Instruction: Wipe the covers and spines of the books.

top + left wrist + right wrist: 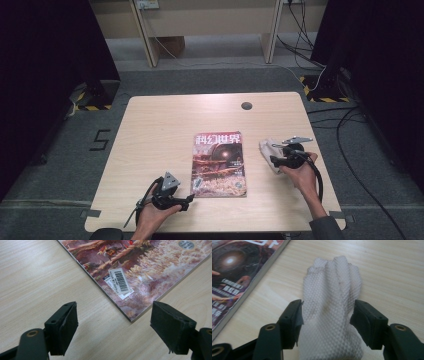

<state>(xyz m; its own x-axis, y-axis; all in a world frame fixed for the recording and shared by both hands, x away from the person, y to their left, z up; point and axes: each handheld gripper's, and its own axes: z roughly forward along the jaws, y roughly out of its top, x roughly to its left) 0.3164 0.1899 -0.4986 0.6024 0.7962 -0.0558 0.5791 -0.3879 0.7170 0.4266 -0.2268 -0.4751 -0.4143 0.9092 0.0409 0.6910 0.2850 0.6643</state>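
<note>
High view: one magazine (219, 164), one cloth (269, 151), two released claws, left (188, 200) and right (273, 161).

The left tool (189, 199) sits low near the person's edge of the tabletop, held in the left hand (152, 214), whose forearm comes in from the bottom. It points right, jaws spread wide with nothing between them; its dark pads (67, 327) stand well apart. The right tool (273, 160) is held in the right hand (300, 172), the sleeved forearm angling in from the lower right. It points left, jaws parted, pads (295, 320) not pressing.
</note>
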